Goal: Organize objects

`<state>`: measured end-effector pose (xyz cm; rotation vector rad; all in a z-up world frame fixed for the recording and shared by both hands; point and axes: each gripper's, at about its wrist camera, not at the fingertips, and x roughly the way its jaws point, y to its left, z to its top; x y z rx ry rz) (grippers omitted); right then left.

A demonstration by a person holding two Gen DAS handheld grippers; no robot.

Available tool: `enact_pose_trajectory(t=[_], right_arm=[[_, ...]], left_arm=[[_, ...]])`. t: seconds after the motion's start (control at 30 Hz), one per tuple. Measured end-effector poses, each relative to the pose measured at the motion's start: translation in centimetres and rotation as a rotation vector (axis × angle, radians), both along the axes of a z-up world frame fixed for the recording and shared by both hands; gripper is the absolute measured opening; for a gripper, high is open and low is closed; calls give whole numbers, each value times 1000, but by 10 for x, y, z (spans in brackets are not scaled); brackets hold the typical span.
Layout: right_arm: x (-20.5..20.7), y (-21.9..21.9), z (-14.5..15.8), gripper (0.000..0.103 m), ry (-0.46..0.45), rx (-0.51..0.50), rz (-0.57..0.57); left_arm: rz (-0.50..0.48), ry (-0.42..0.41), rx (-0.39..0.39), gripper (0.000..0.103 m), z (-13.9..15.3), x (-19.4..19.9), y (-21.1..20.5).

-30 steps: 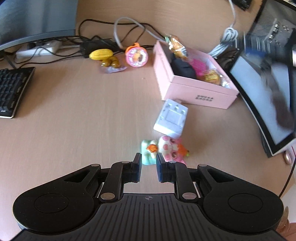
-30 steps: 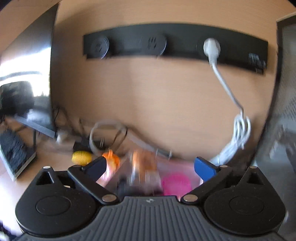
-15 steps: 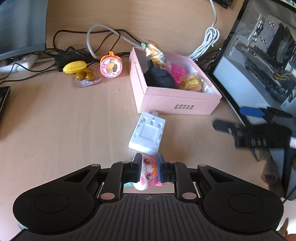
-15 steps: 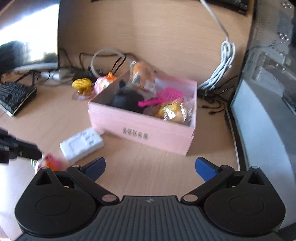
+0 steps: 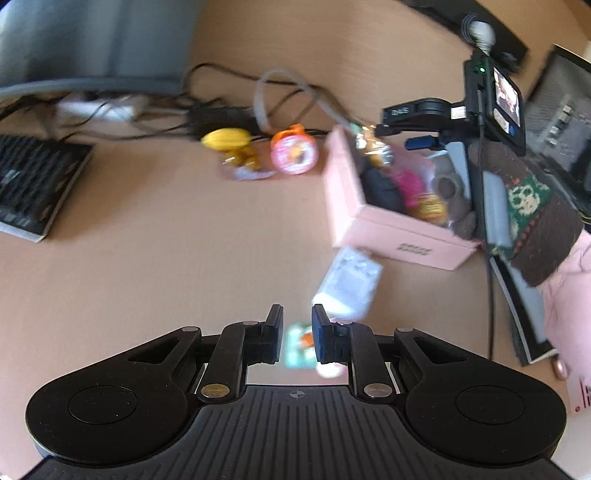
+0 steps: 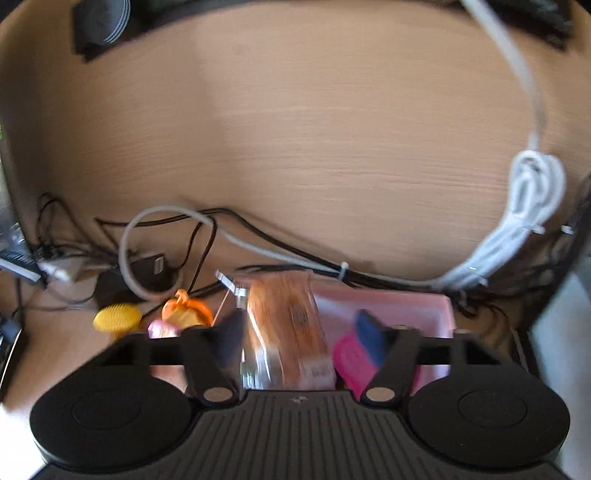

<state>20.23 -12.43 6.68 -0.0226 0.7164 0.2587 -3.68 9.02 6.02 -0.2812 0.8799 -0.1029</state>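
Matt wood-grain desk [image 5: 155,266], seemingly cardboard pink box [image 5: 388,236], crinkly glossy wrapper [image 6: 288,325].

You've got a light wood desk [image 5: 155,266] with a matching wood back panel [image 6: 314,140] rising behind it. A keyboard [image 5: 33,184] sits at your far left under a dark monitor [image 5: 92,40]. Black cables [image 6: 207,236] and a coiled white cable [image 6: 532,199] run along the back edge. A black socket strip [image 6: 99,22] is mounted high on the panel. Bright daylight, blurry.
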Motion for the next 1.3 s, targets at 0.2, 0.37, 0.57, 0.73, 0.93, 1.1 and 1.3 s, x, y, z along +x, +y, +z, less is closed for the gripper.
enact_pose_trajectory(t=[0.2,0.37,0.57,0.73,0.93,1.1,1.3], right_arm=[[11,2,-25,48,121,-65,36],[-3,-22,-34,53,155,-101,28],[-54,-55,8,86,6,-12,6],[-126,-72,14,102,-79,-46,71],[-195,-70,-29,103,-28,-180,149],[-219,-77,-59,103,63,-206,134],[-223,-93,-69,103,123,-184,57]], left_arm=[[75,21,-14,18,-8,-6,29],[29,38,-5,18,-16,6,22],[-181,35,38,18,-16,25,-21],[-362,-43,179,18,-15,11,-63],[-525,-82,290,18,-19,-3,-83],[-717,-55,372,19,-31,-20,-103],[-801,1,409,19,-50,-30,-130]])
